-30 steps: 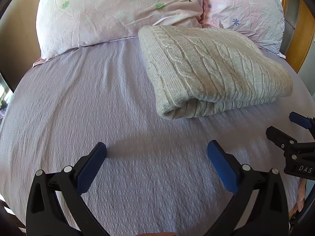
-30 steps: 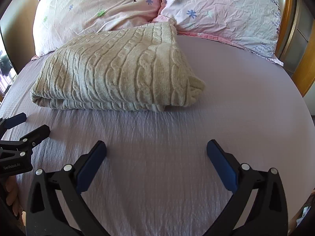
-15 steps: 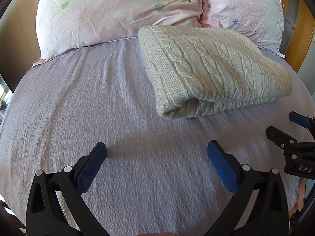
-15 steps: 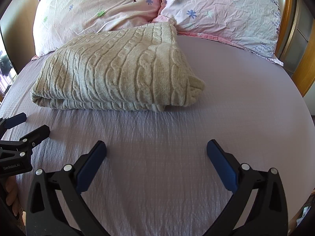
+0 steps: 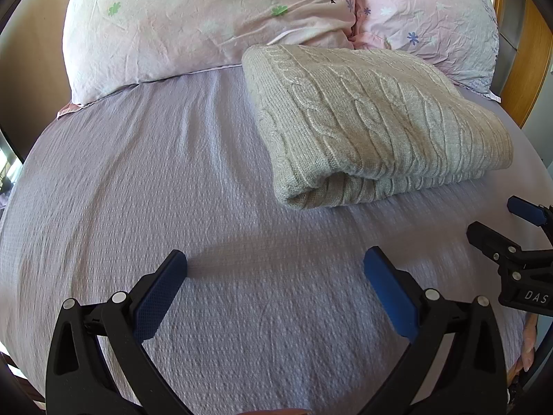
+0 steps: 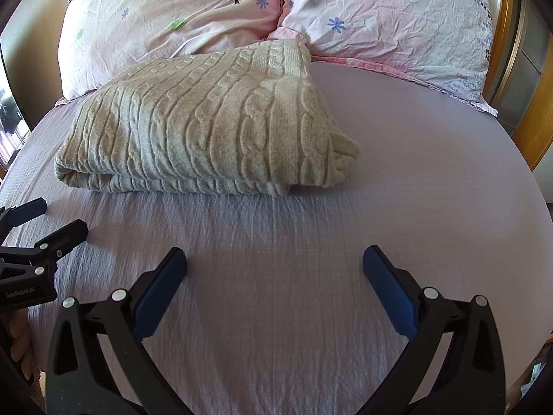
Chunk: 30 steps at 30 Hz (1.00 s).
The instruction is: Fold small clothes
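Note:
A beige cable-knit sweater lies folded into a thick rectangle on the lilac bed sheet, its far edge against the pillows. It also shows in the right wrist view. My left gripper is open and empty, low over the sheet, in front and to the left of the sweater. My right gripper is open and empty, in front of the sweater's right end. Each gripper shows at the edge of the other's view: the right one and the left one, both open.
Two pink floral pillows lean at the head of the bed. A wooden headboard post stands at the right. The sheet's near edge drops off behind the grippers.

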### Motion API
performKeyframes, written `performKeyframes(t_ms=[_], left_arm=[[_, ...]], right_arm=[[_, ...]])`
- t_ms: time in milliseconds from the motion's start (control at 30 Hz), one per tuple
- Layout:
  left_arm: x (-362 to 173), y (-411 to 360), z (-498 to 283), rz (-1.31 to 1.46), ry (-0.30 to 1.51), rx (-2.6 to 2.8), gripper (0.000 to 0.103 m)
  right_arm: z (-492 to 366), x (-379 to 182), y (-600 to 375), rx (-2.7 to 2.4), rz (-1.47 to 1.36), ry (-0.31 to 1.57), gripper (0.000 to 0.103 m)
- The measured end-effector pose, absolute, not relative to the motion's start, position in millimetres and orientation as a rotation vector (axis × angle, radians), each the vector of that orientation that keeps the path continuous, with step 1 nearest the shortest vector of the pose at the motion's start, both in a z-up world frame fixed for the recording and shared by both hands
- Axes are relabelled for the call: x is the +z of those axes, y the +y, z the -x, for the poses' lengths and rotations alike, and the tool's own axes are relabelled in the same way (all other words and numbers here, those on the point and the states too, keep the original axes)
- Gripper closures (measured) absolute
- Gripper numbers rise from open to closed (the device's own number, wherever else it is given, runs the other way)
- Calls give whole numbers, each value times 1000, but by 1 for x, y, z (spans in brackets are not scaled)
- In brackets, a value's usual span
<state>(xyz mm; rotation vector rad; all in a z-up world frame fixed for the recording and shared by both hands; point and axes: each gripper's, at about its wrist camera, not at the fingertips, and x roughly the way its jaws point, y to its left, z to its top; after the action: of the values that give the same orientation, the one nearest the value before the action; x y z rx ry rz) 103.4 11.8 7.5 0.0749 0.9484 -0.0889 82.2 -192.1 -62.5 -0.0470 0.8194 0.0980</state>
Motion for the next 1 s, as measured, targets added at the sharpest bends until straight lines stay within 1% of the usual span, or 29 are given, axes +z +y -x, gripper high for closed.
performKeyframes(t_ms=[1000], left_arm=[[7,12,-103,-74,948,-87,1]], right_arm=[[-82,-63,-192,98,47,818,2]])
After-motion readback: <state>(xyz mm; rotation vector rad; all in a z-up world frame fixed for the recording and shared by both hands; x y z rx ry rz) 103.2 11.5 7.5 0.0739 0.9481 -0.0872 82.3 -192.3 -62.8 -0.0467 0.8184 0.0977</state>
